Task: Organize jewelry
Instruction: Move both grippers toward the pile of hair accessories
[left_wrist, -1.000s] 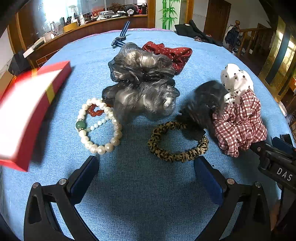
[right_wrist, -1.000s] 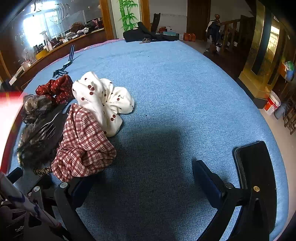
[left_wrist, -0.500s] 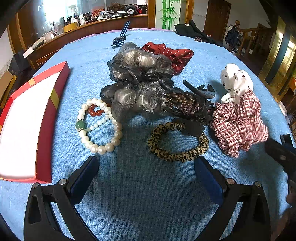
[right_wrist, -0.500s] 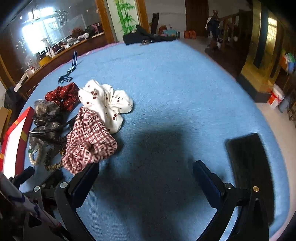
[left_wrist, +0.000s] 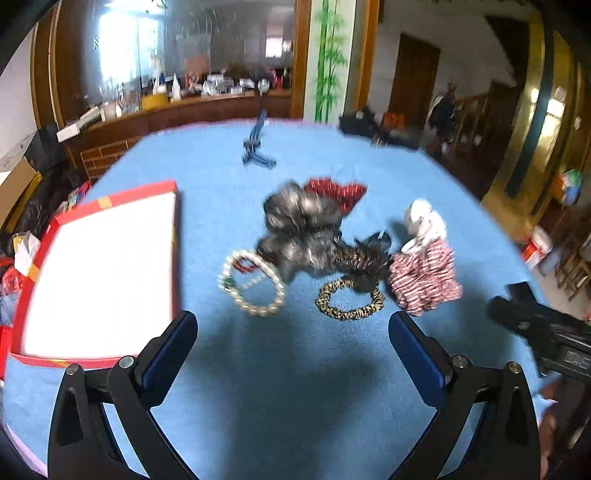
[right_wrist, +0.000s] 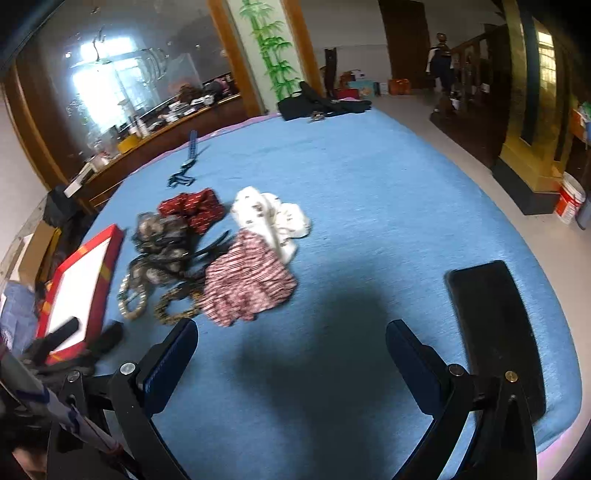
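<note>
Two grippers: both raised higher above the blue cloth (left_wrist: 295, 369) than a second ago.
Left wrist: left gripper (left_wrist: 293, 339) wide open, empty; pearl bracelet (left_wrist: 255, 286) untouched, right of red box (left_wrist: 99, 273).
Right wrist: right gripper (right_wrist: 291, 343) wide open, empty; plaid scrunchie (right_wrist: 247, 288) far-left; sorting not begun.

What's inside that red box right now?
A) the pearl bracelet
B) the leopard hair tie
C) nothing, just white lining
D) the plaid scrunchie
C: the red box shows only white lining, while the pearl bracelet, leopard hair tie and plaid scrunchie all lie on the blue cloth.
</note>
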